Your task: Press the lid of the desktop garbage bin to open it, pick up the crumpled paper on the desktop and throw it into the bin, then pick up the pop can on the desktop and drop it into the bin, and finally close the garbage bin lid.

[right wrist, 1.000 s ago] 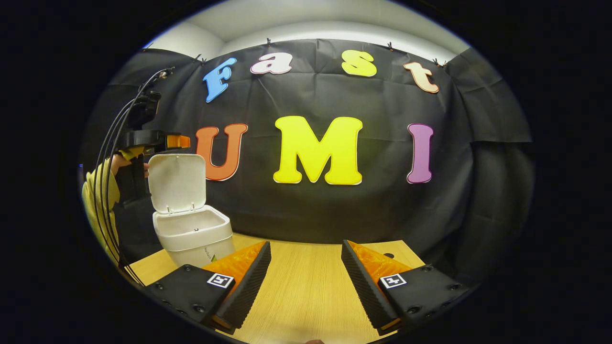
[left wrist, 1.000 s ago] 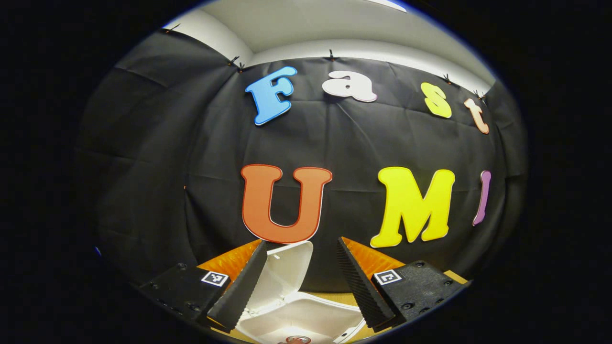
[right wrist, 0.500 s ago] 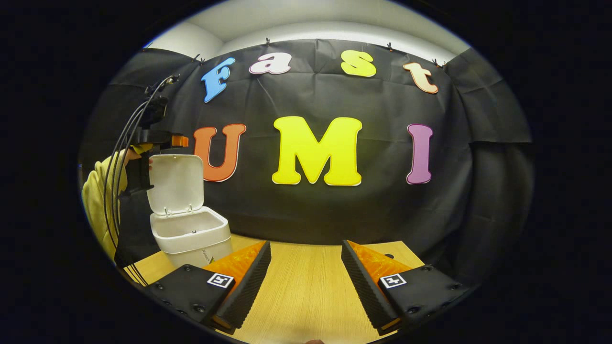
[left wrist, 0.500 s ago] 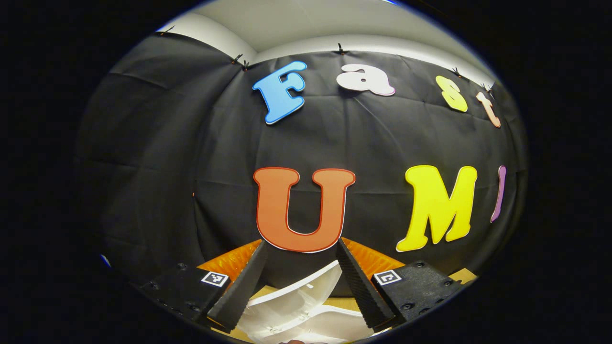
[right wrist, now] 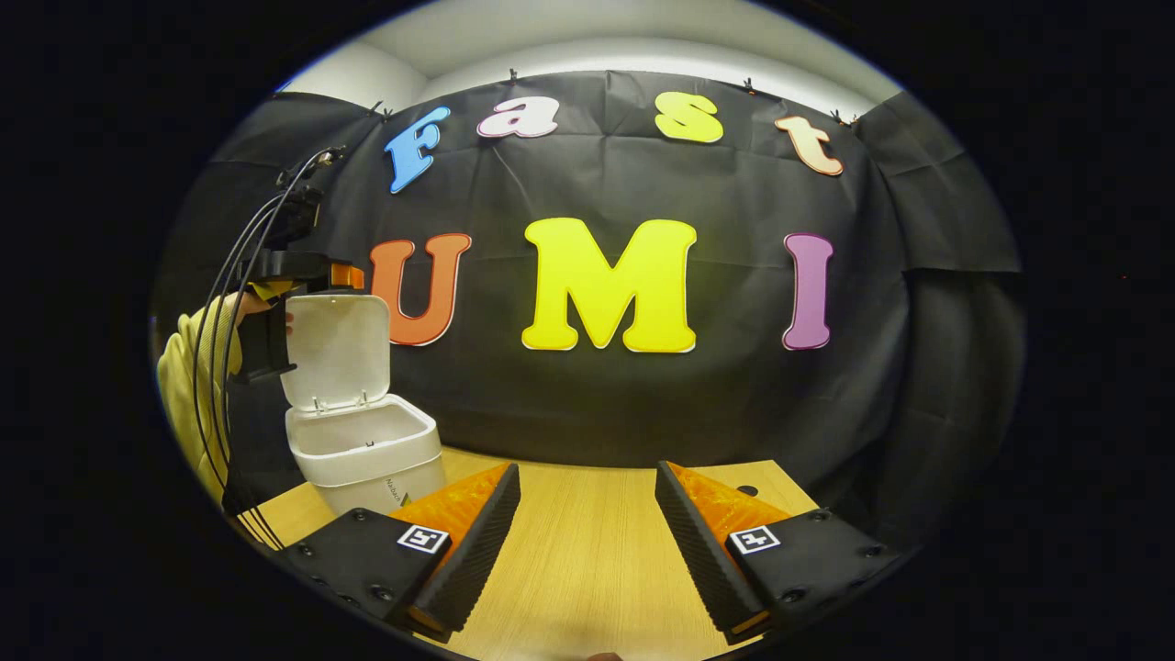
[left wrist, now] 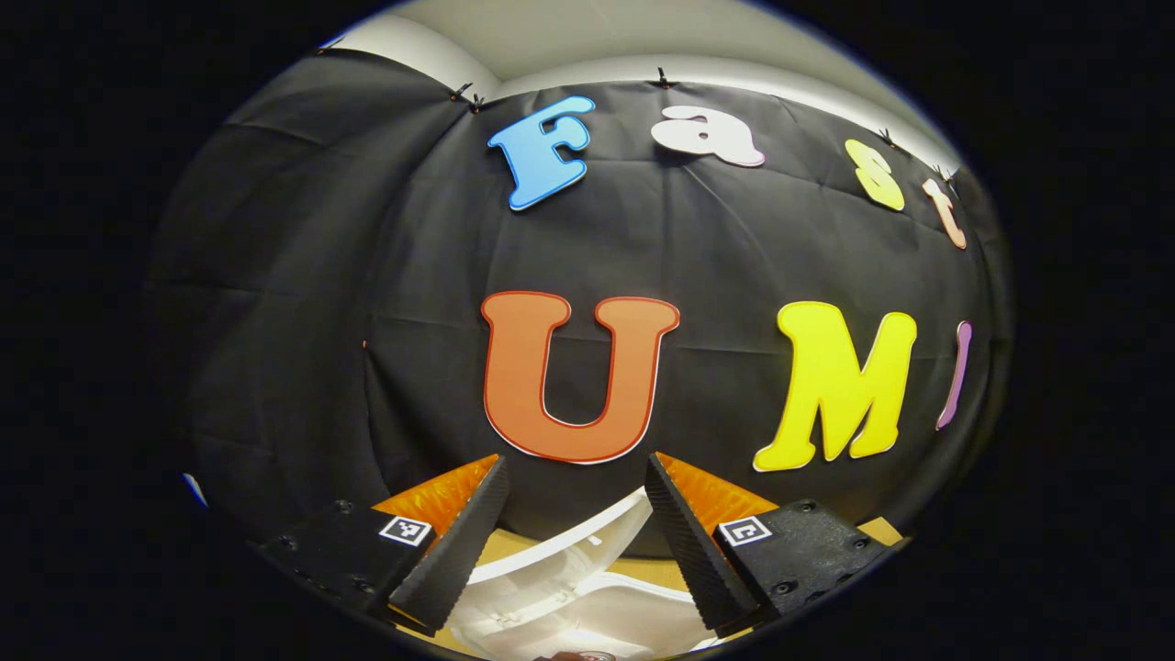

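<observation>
Left gripper view: the left gripper (left wrist: 569, 528) is seen from behind, its two wedge-shaped fingers (left wrist: 454, 555) faced with ribbed pads and spread wide apart, with nothing gripped between them. Below and between the fingers, the garbage bin (left wrist: 624, 620) is seen from above: smooth white plastic with a rounded rectangular rim. Its lid (left wrist: 574, 551) is raised and tilted, the curved edge lying in the gap between the fingers; contact with either finger cannot be determined. A small reddish round item (left wrist: 587, 655) is cut by the lower edge and cannot be identified. A strip of light wood-grain table (left wrist: 877, 530) is visible at the right.

Right gripper view: the right gripper (right wrist: 587, 542) is held above the table (right wrist: 587, 560), fingers parted widely and empty. The table surface is pale, finely grained laminate with a small dark hole (right wrist: 747, 490) near its far edge. The garbage bin (right wrist: 367, 459) stands on the table at the left, a squat white tub with rounded corners. Its lid (right wrist: 338, 349) is hinged at the rear and stands nearly upright. The left gripper (right wrist: 307, 271) is positioned at the lid's top edge, held by a hand (right wrist: 252, 308) in a yellow sleeve (right wrist: 188, 367), with black cables (right wrist: 225, 367) trailing down.
</observation>
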Demonstrator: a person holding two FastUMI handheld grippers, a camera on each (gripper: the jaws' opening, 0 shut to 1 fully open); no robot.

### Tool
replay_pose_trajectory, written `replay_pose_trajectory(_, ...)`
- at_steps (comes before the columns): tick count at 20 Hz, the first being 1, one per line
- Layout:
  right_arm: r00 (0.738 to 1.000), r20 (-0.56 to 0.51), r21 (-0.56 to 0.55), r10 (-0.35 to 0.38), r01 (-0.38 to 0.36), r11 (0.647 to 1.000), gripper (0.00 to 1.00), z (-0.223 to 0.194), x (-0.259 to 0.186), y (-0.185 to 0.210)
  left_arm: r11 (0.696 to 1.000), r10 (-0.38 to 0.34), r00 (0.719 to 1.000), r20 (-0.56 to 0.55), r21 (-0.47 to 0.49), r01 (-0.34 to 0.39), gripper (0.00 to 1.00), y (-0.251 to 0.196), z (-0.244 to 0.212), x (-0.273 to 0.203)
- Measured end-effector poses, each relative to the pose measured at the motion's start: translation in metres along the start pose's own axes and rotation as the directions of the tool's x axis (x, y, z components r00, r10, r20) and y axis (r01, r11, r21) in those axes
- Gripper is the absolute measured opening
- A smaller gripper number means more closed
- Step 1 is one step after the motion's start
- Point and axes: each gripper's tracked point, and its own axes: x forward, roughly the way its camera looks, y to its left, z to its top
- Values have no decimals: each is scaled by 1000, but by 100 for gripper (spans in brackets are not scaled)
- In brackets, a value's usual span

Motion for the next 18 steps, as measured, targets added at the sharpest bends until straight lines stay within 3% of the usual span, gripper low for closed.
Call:
replay_pose_trajectory(10, 999, 5, 22, 42, -43, 999, 94, -2, -9, 0, 994, -104, 991, -81, -41, 101, 95, -63, -55, -54)
replay_pose_trajectory(18, 999, -7, 40, 46, -46, 998, 95, -7, -14, -12, 990, -91, 967, -237, -125, 62, 100, -68, -132, -70)
